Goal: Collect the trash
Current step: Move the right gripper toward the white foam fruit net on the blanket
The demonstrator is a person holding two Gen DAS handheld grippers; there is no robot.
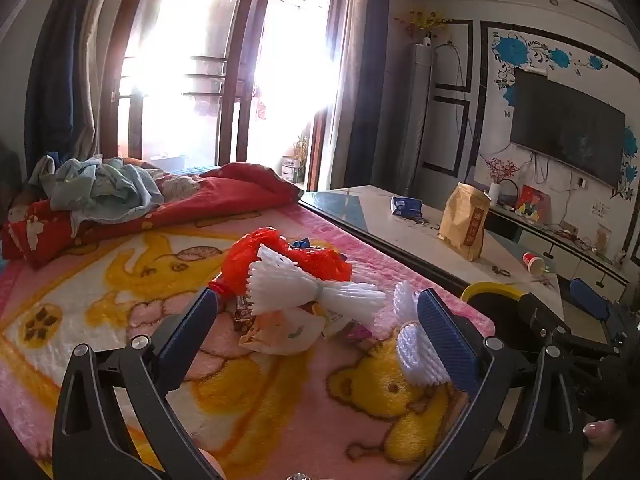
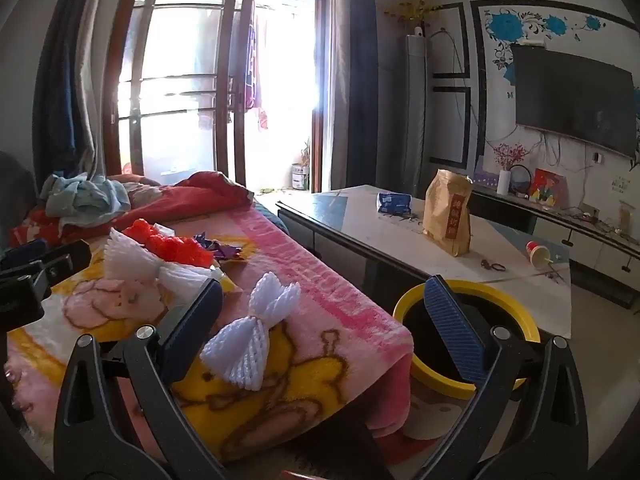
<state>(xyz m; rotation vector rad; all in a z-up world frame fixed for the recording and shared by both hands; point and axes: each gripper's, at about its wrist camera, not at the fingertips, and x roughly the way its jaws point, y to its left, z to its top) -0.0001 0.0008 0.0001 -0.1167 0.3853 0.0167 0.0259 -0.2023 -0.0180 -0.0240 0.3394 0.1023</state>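
Both hand-held grippers sit lowest in their views, jaws spread wide, nothing clamped. Left hand-held gripper hovers over a pink and yellow cartoon blanket on a bed, aimed slightly down at the trash pile.

Left to right, left wrist view: heap of pale blue clothes on a red quilt at the far left of the bed. Mid-bed, the pile: red plastic bag at the back, white foam net lying across it, a pale wrapper in front, small scraps around. The pile lies ahead of the open jaws, not touched. A second foam net lies near the blanket's right edge, partly behind the right finger; contact cannot be told. Beyond the bed's edge, a yellow-rimmed bin on the floor, and the right hand-held gripper seen from the side.

Right wrist view: second foam net lies between the open jaws, nearer the left finger, not pinched. Right finger stands in front of the bin, which is just beside the bed corner. Farther right, a worktop carries a blue packet, an upright brown paper bag, and a tipped red cup. TV on the far wall.
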